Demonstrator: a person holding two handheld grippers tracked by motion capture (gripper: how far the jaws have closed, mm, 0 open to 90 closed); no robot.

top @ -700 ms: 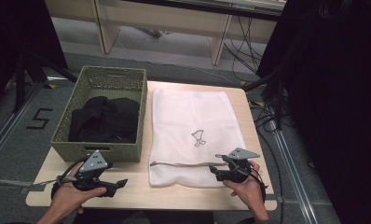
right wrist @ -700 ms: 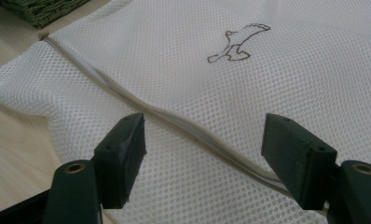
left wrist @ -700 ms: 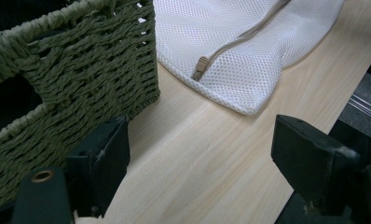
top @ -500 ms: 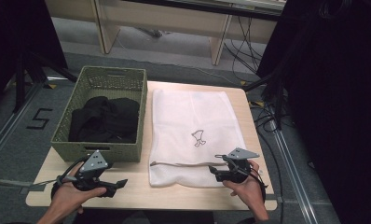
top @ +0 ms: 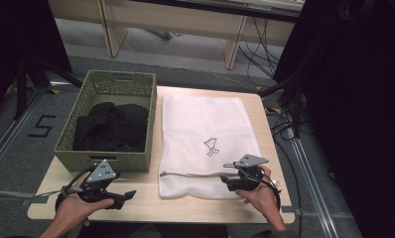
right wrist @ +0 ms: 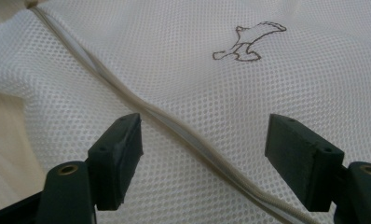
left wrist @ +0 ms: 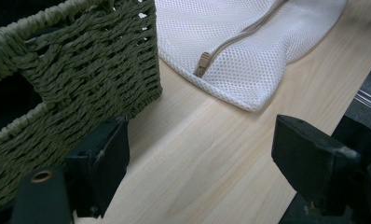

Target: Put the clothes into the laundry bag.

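A white mesh laundry bag (top: 205, 141) lies flat on the right half of the wooden table (top: 146, 201), its long side just beside a green woven basket (top: 108, 158) that holds dark clothing (top: 113, 126). A zipper (right wrist: 174, 126) runs along the bag's near edge, and its beige pull tab (left wrist: 202, 61) sits at the corner nearest the basket. A small outlined emblem (top: 212, 147) marks the middle of the top panel. The right gripper (top: 233, 181) rests over the near right part of the bag; in the right gripper view its jaws stand wide apart with the zipper line passing between them, and the pads do not press on the mesh. The left gripper (top: 127, 197) lies low on bare table in front of the basket, jaws apart and empty, aimed toward the pull tab corner. Assessment: the bag appears light, limp and thin; it will fold and drag rather than lift as a sheet, and a pinch on open mesh alone would likely gather only the upper layer. The firmest holds appear to be the stitched zipper seam and the hemmed corner. The pull tab is small and calls for a narrow, precise pinch, with the other gripper steadying the fabric near the zipper so the bag does not slide on the smooth tabletop.
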